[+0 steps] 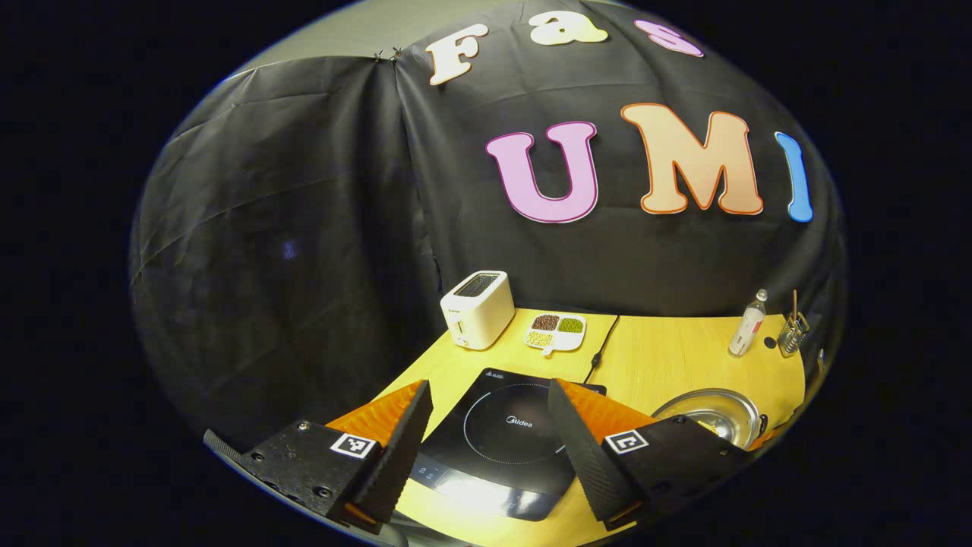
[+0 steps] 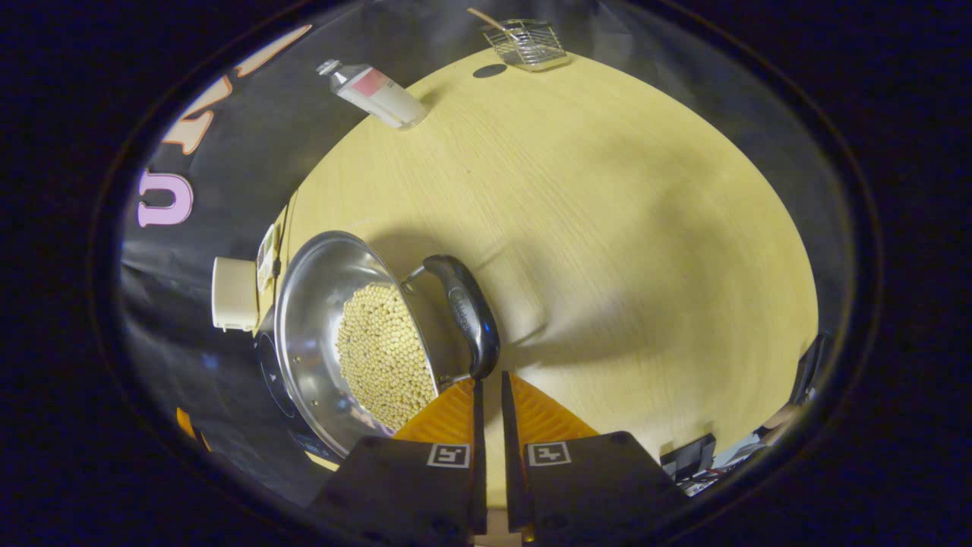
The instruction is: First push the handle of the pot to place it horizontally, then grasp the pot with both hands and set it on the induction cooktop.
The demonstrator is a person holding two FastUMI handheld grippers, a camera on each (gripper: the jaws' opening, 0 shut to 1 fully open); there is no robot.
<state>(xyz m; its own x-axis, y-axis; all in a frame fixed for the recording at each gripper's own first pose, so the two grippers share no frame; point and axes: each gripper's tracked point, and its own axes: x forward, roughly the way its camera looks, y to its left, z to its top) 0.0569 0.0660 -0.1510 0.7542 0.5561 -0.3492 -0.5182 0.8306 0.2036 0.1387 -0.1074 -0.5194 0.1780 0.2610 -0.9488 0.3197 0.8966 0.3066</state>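
- Right gripper view: your right tongs (image 2: 487, 389) are pressed nearly together, only a thin slit between them, with nothing pinched. Their tips sit just at the near end of the handle (image 2: 465, 313) of the pot (image 2: 319, 304).
- The pot stands on the desk (image 2: 607, 228), part-filled with pale beans (image 2: 380, 353), and its far rim overlaps the edge of the induction cooktop (image 2: 267, 372).
- The step in hand looks like the handle push. Keep these tongs closed and use them as one blunt tip; press against the side of the grip near its end, not down on top.
- Push slowly, so the pot swings rather than slides and the beans stay put.
- Left gripper view: your left tongs (image 1: 490, 414) are spread wide and empty, hovering above the induction cooktop (image 1: 505, 441), with the pot (image 1: 710, 414) off to their right.
- Hold that side clear of the pot until the handle lies level.
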